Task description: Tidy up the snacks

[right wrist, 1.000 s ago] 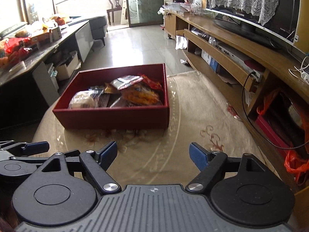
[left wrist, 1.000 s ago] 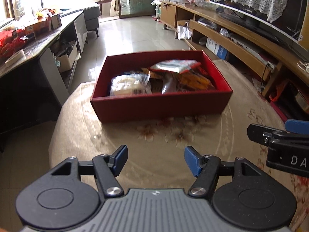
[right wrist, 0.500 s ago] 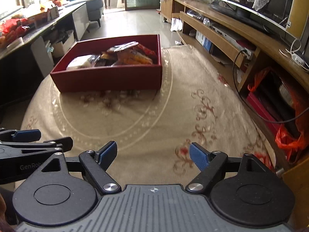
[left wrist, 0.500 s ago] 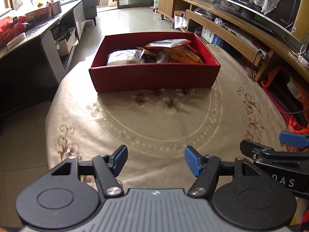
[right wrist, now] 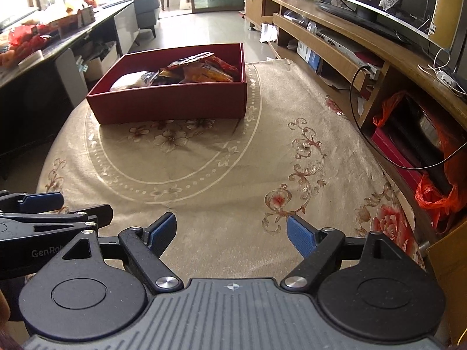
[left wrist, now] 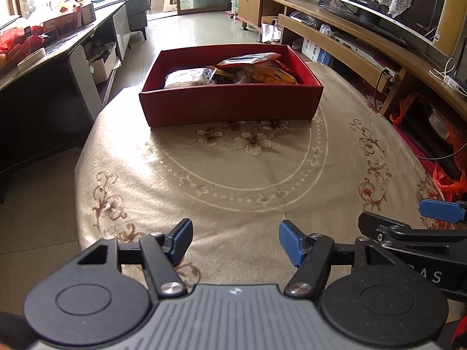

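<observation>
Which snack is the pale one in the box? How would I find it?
Look at the round patterned tablecloth, then the red box on it. At the box's left end lies a whitish wrapped packet, the only pale one beside orange and red bags.

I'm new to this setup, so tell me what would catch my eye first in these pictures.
A shallow red cardboard box stands at the far side of a round table under a beige floral cloth, holding a heap of crinkly snack packets. Near the camera, the left gripper and the right gripper hover open and empty.
</observation>
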Tool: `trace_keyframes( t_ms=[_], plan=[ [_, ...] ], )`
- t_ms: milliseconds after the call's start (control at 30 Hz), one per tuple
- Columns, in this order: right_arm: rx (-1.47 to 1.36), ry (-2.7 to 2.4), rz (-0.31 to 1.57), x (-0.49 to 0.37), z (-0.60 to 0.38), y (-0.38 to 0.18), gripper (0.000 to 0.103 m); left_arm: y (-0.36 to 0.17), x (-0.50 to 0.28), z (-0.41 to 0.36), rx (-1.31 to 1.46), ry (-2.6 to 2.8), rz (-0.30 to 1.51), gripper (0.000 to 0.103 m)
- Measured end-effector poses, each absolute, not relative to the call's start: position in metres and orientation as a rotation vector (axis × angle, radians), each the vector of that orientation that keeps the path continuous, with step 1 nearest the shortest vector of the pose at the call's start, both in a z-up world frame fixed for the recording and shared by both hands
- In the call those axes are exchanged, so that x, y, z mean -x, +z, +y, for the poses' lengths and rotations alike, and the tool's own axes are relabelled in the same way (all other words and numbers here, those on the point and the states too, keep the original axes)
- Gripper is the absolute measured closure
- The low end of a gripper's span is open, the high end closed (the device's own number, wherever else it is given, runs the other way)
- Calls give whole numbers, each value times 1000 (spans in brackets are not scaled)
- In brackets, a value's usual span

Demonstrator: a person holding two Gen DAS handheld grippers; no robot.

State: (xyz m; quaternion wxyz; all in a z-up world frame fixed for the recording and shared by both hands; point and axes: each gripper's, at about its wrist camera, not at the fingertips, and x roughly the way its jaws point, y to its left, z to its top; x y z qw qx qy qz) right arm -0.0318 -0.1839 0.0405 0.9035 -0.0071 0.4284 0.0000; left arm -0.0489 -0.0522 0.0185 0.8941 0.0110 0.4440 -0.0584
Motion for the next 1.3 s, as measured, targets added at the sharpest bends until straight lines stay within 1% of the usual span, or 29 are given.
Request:
trace_keyframes(
  t_ms=[633,1300],
  plan=[
    [0,31,867,42,-182,45,16,25,67,-49,-33,-95,876,42],
    [-9,32,874,42,-183,45,15,21,67,-49,-21,-103,894,42]
  ],
)
